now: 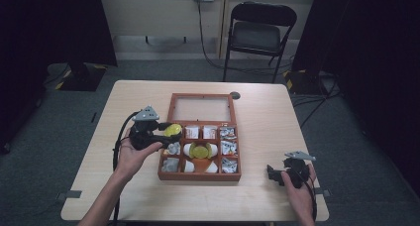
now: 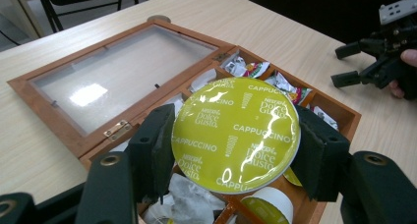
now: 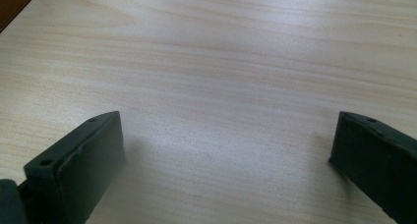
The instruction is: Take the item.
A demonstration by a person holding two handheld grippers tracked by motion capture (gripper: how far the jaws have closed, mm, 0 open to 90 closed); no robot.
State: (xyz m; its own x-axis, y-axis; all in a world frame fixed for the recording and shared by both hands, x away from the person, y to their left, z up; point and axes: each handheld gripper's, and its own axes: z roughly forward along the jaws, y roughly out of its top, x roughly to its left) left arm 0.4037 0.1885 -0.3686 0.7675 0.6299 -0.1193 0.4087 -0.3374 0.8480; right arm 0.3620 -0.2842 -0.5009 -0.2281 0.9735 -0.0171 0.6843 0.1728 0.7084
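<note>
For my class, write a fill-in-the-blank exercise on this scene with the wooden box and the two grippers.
1. The left gripper is shut on a yellow-green capsule whose foil lid reads ____.
2. The lid of the wooden box lies ____.
3. The right gripper is ____, with bare table between its jaws.
4. Behind the table stands a black folding ____.

Missing words: cappuccino; open; open; chair
</note>
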